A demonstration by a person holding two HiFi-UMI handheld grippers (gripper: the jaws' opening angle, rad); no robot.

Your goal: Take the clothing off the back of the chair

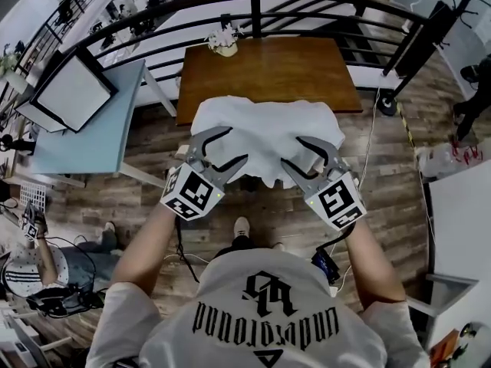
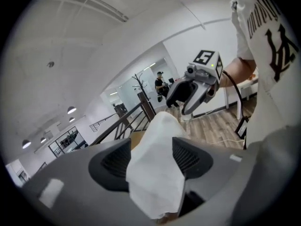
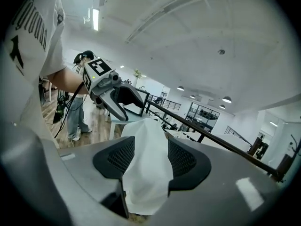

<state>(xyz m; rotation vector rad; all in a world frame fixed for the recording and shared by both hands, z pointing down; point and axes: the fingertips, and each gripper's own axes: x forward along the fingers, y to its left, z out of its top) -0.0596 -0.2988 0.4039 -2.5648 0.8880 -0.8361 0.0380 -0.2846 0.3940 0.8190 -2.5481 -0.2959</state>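
Left tongs (image 1: 238,144) and right tongs (image 1: 291,152) gape open; white clothing (image 1: 265,121) sits between their jaws.

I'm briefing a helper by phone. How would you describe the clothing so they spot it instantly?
Find the brown wooden table beside the black railing. Just in front of its near edge hangs the white garment, draped over a support it hides. It is the only large, crumpled white cloth there.
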